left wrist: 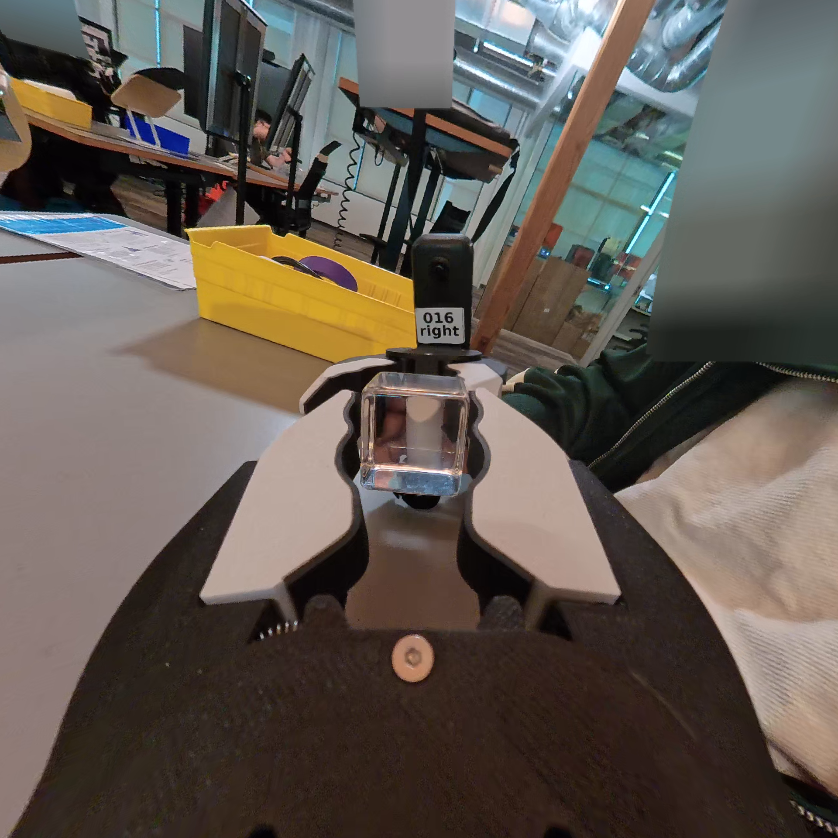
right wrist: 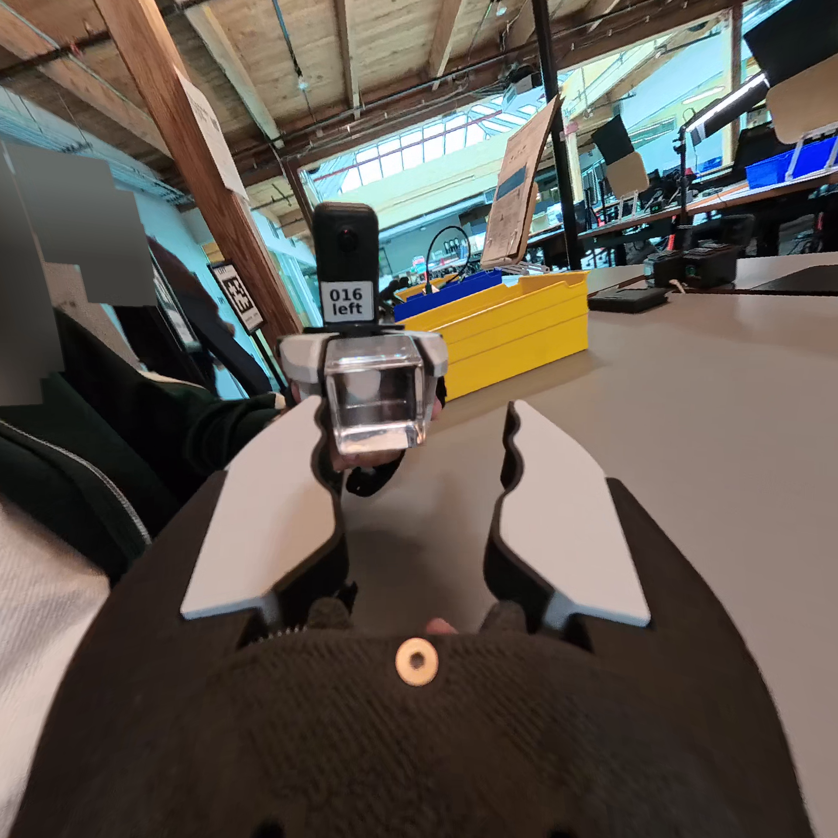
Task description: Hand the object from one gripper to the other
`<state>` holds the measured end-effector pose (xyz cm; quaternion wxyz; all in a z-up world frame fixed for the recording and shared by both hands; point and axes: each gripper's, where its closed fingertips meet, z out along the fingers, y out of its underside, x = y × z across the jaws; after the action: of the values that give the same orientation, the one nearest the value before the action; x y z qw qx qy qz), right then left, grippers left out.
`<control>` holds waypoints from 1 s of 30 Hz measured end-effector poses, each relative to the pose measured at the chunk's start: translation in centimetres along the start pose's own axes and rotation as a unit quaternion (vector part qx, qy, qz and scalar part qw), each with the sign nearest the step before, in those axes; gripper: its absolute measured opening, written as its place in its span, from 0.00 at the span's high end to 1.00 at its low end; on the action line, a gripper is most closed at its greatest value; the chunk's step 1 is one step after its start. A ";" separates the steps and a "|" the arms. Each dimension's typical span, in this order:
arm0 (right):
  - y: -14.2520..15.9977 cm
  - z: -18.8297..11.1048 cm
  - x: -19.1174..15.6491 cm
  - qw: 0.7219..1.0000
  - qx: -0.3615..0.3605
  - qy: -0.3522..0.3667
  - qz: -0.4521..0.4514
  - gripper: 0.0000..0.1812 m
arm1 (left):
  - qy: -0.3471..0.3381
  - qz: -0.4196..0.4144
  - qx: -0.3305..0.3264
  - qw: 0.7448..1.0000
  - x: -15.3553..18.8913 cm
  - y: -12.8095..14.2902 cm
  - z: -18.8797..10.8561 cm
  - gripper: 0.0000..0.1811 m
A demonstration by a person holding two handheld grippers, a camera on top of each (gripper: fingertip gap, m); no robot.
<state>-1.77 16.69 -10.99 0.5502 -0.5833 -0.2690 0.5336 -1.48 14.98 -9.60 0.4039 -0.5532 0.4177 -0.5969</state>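
Note:
A clear cube sits pinched between the white fingers of my left gripper, held above the grey table. My right gripper faces it from beyond. Its camera post rises behind the cube and its fingers spread on both sides. In the right wrist view my right gripper is open wide and empty. The cube hangs in the left gripper just past my fingertips, close to my left fingertip. I cannot tell whether they touch.
A yellow bin stands on the table behind the grippers; it also shows in the right wrist view with a blue bin behind it. A person's dark green sleeve is close at the right. Black devices lie far right.

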 end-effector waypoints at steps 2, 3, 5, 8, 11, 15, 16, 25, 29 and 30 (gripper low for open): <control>-0.1 0.0 -0.1 1.000 0.007 -0.009 0.022 0.59 | 0.000 0.004 -0.001 1.000 0.1 0.1 0.1 0.75; 0.0 0.0 -0.2 0.999 0.004 -0.015 0.028 0.60 | 0.000 0.005 0.000 1.000 0.1 0.1 0.1 0.75; 0.5 0.3 -0.6 0.999 -0.009 -0.026 0.027 0.64 | -0.001 0.005 0.005 1.000 0.1 0.0 0.1 0.75; 1.1 0.6 -1.2 0.999 -0.028 -0.034 0.007 0.67 | 0.004 0.002 0.010 1.000 0.2 -0.1 0.2 0.75; 0.9 0.7 -1.8 0.999 -0.024 -0.042 -0.011 0.75 | 0.000 0.011 -0.001 1.000 0.3 0.5 0.5 0.75; 1.2 0.6 -2.0 0.998 -0.040 -0.047 -0.016 0.76 | 0.002 0.016 0.004 1.000 0.4 0.5 0.6 0.75; 1.1 0.6 -2.0 0.998 -0.041 -0.046 -0.019 0.76 | 0.004 0.017 0.007 1.000 0.5 0.4 0.6 0.75; -0.6 -1.1 -0.2 0.996 -0.037 0.000 -0.077 0.76 | -0.001 -0.023 0.036 0.999 -0.7 0.0 0.0 0.59; -2.6 -2.3 -0.2 0.998 0.016 -0.011 -0.066 1.00 | 0.015 -0.045 0.021 0.999 -0.7 0.8 0.3 0.60; -2.8 -2.4 -0.2 0.998 0.015 -0.016 -0.052 1.00 | 0.015 -0.051 0.008 0.999 -0.7 1.3 0.4 0.61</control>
<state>1.09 16.32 -8.75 0.5816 -0.5516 -0.3000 0.5172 -0.97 15.21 -11.03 0.3711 -0.5617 0.3901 -0.6282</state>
